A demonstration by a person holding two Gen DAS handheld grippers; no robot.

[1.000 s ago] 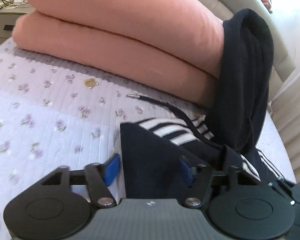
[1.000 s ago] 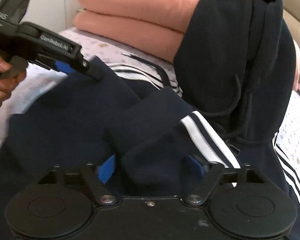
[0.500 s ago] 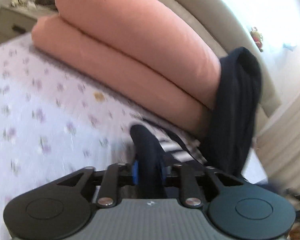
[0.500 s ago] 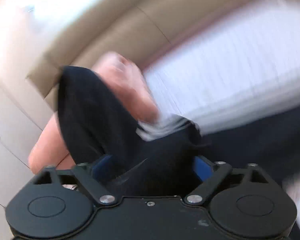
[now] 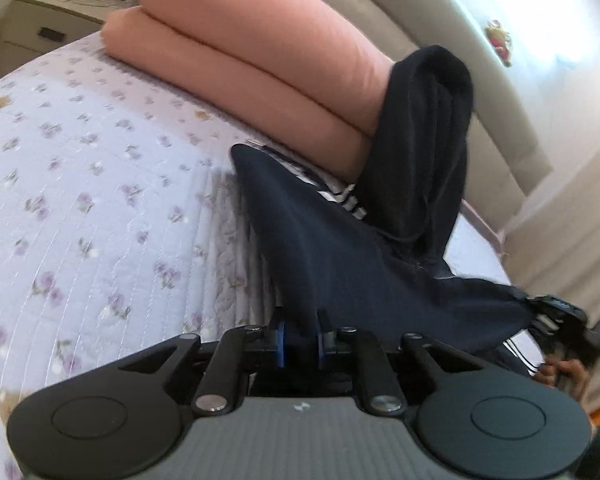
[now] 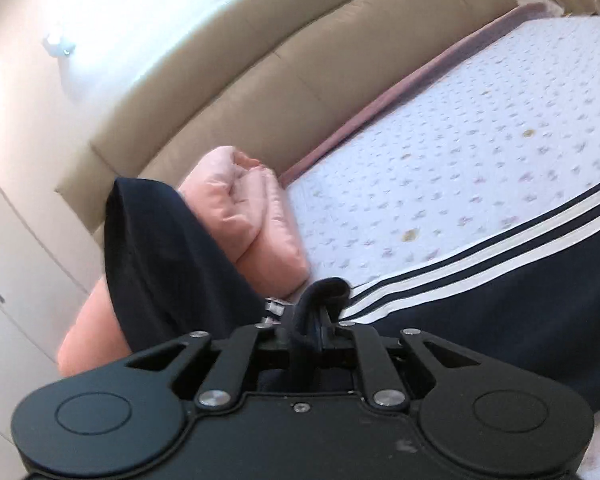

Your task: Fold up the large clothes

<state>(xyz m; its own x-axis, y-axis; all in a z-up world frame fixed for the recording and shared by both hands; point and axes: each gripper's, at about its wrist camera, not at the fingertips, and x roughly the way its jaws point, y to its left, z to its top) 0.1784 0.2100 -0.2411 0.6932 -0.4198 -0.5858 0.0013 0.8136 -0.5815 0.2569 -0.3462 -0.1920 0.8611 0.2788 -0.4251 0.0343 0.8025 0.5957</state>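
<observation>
Left wrist view: left gripper [image 5: 299, 339], jaws just closing, clamping a fold of the navy garment [image 5: 340, 248] at 6 o'clock; showing, at 4 o'clock, the right gripper [image 5: 540, 312] pulling the cloth's far edge, a hand [image 5: 568, 376] behind it; folded pink quilt [image 5: 260, 64] lying at 12 o'clock on the floral bedspread [image 5: 80, 184]; nightstand [image 5: 40, 24] at 10 o'clock. Right wrist view: right gripper [image 6: 311, 322], jaws just closing, pinching a bunched navy edge; revealing white stripes [image 6: 480, 256] running toward 3 o'clock, beige headboard [image 6: 280, 80] at 12, wardrobe [image 6: 4, 280] at 9; hood draping over the quilt, blocking its end.
</observation>
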